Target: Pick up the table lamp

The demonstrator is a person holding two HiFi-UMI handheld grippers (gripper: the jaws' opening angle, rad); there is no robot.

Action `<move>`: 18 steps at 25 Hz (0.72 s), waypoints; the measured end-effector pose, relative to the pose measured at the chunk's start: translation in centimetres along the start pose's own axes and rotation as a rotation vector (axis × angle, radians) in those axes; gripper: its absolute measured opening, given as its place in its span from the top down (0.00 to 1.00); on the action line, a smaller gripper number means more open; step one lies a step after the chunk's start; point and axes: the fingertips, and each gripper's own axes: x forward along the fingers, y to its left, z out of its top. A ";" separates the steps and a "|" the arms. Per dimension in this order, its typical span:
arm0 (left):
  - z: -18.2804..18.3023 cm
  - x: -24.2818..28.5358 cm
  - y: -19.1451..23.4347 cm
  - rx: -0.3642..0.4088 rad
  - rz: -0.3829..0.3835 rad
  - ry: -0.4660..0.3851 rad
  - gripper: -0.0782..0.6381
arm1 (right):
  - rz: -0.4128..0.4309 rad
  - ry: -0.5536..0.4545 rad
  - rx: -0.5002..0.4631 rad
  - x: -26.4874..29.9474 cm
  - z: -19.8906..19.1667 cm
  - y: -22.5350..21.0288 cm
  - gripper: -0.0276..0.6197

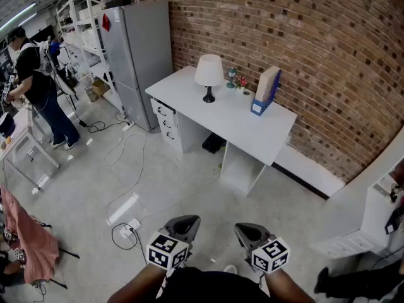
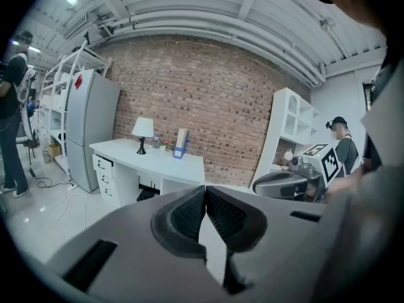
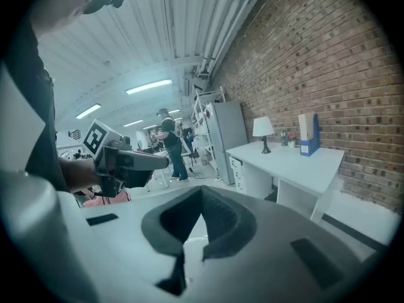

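The table lamp (image 1: pixel 209 76), with a white shade and a dark stem and base, stands upright on the white desk (image 1: pixel 240 126) against the brick wall. It shows small in the left gripper view as the lamp (image 2: pixel 142 132) and in the right gripper view as the lamp (image 3: pixel 263 131). My left gripper (image 1: pixel 187 223) and right gripper (image 1: pixel 245 230) hang side by side low in the head view, far from the desk. Both are shut with nothing between their jaws. The left gripper's tips (image 2: pixel 205 190) and the right gripper's tips (image 3: pixel 202 190) meet.
On the desk beside the lamp stand a small potted flower (image 1: pixel 242 83), a little bottle (image 1: pixel 231 76) and a blue-and-tan file box (image 1: pixel 266 91). A grey fridge (image 1: pixel 139 55) stands left of the desk. Cables (image 1: pixel 129 226) lie on the floor. A person (image 1: pixel 38 87) works at far left.
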 end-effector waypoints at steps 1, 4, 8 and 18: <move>0.0 -0.1 0.0 0.003 0.002 0.001 0.88 | 0.000 0.001 0.001 0.0 0.0 0.1 0.95; 0.1 -0.3 0.0 0.023 0.009 0.003 0.88 | 0.002 0.005 0.002 0.0 -0.1 0.3 0.95; 0.1 -0.3 -0.2 0.025 0.004 0.002 0.88 | 0.010 0.006 -0.002 0.1 -0.1 0.6 0.95; 0.1 -0.5 0.0 0.022 -0.015 0.000 0.88 | 0.015 -0.012 0.028 0.6 0.2 1.0 0.95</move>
